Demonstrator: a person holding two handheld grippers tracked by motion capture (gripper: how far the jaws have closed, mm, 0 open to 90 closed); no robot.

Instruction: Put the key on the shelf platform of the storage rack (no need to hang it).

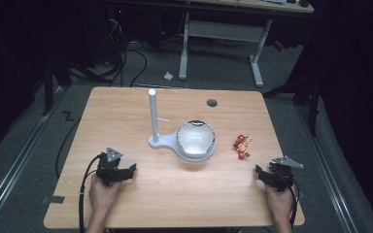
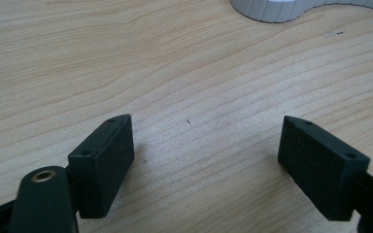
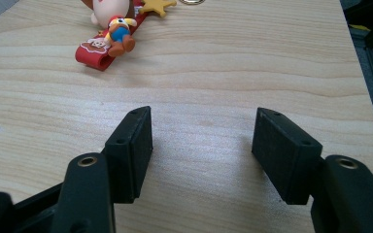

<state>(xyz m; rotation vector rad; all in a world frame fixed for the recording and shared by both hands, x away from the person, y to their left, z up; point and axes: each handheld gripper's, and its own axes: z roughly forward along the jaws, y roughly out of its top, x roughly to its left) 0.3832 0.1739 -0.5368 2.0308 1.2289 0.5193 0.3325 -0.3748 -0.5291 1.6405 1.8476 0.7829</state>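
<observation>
A small red and yellow keychain figure (image 1: 242,145) lies on the wooden table (image 1: 126,107), right of a white stand. In the right gripper view the keychain figure (image 3: 112,29) rests at the top left, well beyond the jaws. My right gripper (image 1: 263,175) sits near the table's front right, open, with only bare wood between its pads (image 3: 201,153). My left gripper (image 1: 122,174) rests at the front left, also open over bare wood (image 2: 204,160). The stand has a tall white post (image 1: 153,115) and a round dish-like part (image 1: 195,138).
The stand's white base edge (image 2: 277,8) shows at the top of the left gripper view. A dark round hole (image 1: 211,103) is in the far part of the table. Beyond the table stand a white desk frame (image 1: 223,39) and cables on the floor.
</observation>
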